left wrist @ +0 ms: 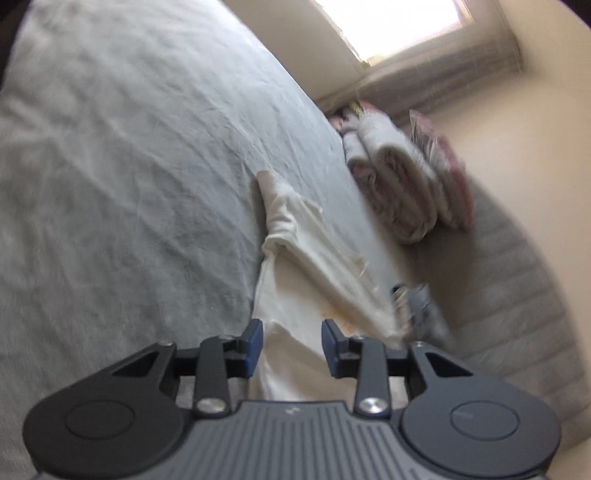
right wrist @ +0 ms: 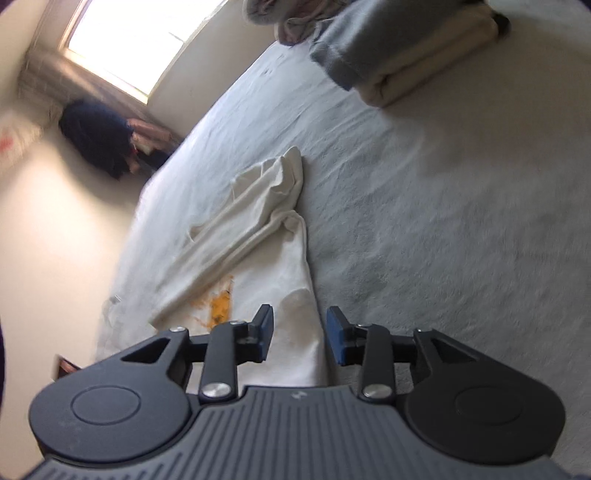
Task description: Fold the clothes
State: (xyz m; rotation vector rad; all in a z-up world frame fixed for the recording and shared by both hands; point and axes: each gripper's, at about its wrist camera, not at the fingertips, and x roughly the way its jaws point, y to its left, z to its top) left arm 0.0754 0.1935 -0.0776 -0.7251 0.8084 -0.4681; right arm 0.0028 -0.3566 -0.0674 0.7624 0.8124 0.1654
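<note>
A cream-white garment [left wrist: 295,236] lies partly folded on the grey bedsheet [left wrist: 129,166], one long strip laid over its body. In the right wrist view the same garment [right wrist: 258,229] shows an orange print [right wrist: 219,302] beside the folded strip. My left gripper [left wrist: 291,334] is open just above the garment's near part, and the cloth shows in the gap between its blue pads [left wrist: 255,336]. My right gripper [right wrist: 301,325] is also open over the garment's near edge, with its pads [right wrist: 334,328] clear of the fabric. Both views are blurred.
Folded pink-and-white blankets [left wrist: 406,184] are stacked at the bed's far side under a bright window [left wrist: 388,22]. A blurred grey shape [left wrist: 413,302] sits at the garment's right edge. A grey-and-cream folded pile [right wrist: 406,48] lies on the sheet [right wrist: 443,221]. A dark bundle [right wrist: 96,136] fills the room's corner.
</note>
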